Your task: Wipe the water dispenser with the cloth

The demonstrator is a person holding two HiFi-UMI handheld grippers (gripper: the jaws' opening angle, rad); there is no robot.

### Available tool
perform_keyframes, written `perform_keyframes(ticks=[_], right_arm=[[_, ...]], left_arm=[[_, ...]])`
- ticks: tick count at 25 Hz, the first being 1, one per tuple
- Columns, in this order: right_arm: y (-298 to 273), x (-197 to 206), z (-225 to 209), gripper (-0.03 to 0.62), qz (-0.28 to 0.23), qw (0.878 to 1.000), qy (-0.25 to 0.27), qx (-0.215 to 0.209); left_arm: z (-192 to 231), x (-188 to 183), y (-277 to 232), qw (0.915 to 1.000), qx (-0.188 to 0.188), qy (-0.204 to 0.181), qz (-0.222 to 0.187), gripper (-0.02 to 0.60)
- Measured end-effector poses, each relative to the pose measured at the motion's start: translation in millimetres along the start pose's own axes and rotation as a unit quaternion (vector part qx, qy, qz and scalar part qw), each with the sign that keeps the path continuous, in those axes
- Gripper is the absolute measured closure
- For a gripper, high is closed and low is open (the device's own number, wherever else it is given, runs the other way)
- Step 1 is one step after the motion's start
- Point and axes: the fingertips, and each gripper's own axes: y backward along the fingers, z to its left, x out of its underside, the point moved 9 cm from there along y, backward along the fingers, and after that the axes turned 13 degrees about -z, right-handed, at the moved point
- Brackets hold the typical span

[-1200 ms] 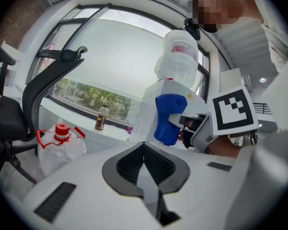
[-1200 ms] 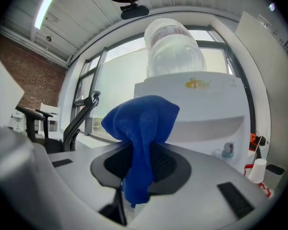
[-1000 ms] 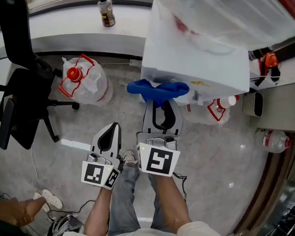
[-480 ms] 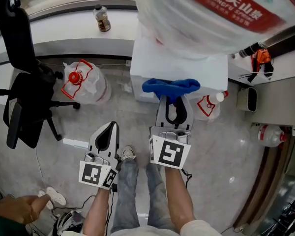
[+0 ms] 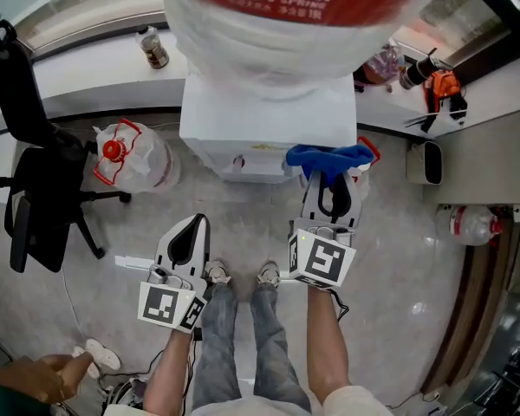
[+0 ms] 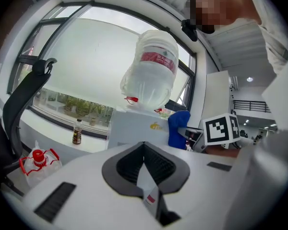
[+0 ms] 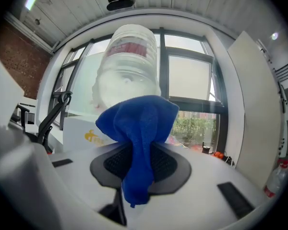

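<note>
At 12 o'clock in the head view, the white water dispenser (image 5: 269, 115) stands by the counter (image 5: 87, 68), with a large bottle (image 5: 286, 24) upturned on top. At its 5 o'clock, the right gripper (image 5: 332, 183) has its fingers (image 7: 169, 166) clamped on the blue cloth (image 5: 328, 157), just beside the dispenser's front corner. At 7 o'clock, the left gripper (image 5: 193, 226) hangs well apart from it, its fingers (image 6: 161, 164) pressed together on nothing.

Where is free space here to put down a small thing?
Bare: the white ledge between office chair and small bottle; the floor between right gripper with cloth and lying plastic bottle. Crowded: the floor around the water jug beside the water dispenser.
</note>
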Motion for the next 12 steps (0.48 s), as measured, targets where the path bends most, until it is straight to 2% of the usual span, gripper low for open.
perform_keyframes(ticks=[6,12], right_arm=[[10,6,-31,0.491,0.009,1.000,0.000,0.006],[15,-9,-32,0.491,0.007,1.000,-0.014,-0.010]], left_arm=[[-25,6,-7,0.9999,0.004,0.002,0.009,0.571],[-40,-11,-16,0.9999,0.010,-0.009,0.001,0.571]])
